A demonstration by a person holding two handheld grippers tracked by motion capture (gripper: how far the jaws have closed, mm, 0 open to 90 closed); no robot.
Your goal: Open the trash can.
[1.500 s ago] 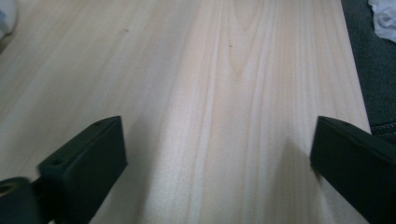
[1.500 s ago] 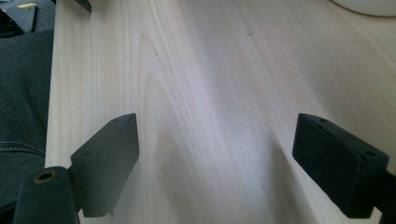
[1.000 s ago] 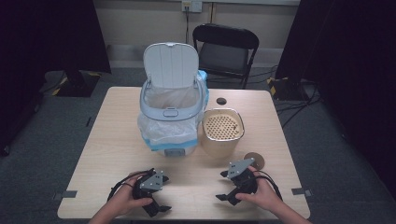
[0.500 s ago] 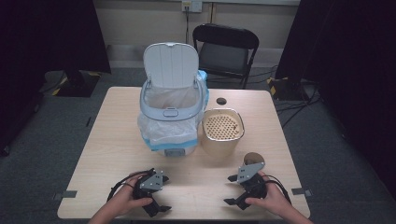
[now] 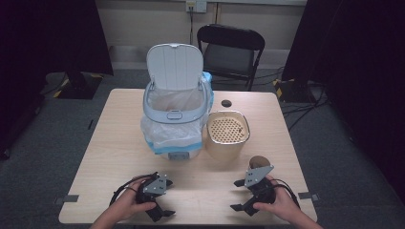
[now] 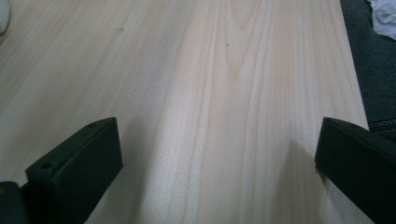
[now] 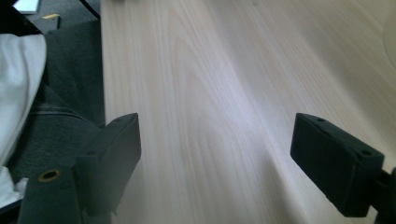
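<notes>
My left gripper (image 5: 167, 199) rests near the table's front edge at the left, held by a hand, with its jaws pointing right. In the left gripper view its jaws (image 6: 217, 140) stand wide open over bare wood. My right gripper (image 5: 238, 195) lies at the front right with its jaws pointing left. It is open too, and nothing sits between its jaws (image 7: 215, 140). A white and blue bin (image 5: 175, 119) with its lid up and a plastic liner stands mid-table.
A beige container (image 5: 227, 135) with a perforated top stands right of the bin. A small brown round object (image 5: 258, 161) sits just behind the right gripper. A black disc (image 5: 226, 103) lies farther back. A folding chair (image 5: 231, 50) stands beyond the light wooden table (image 5: 110, 143).
The right gripper has shifted slightly toward the near right, which uncovers more of the brown round object behind it. The left gripper has stayed put.
</notes>
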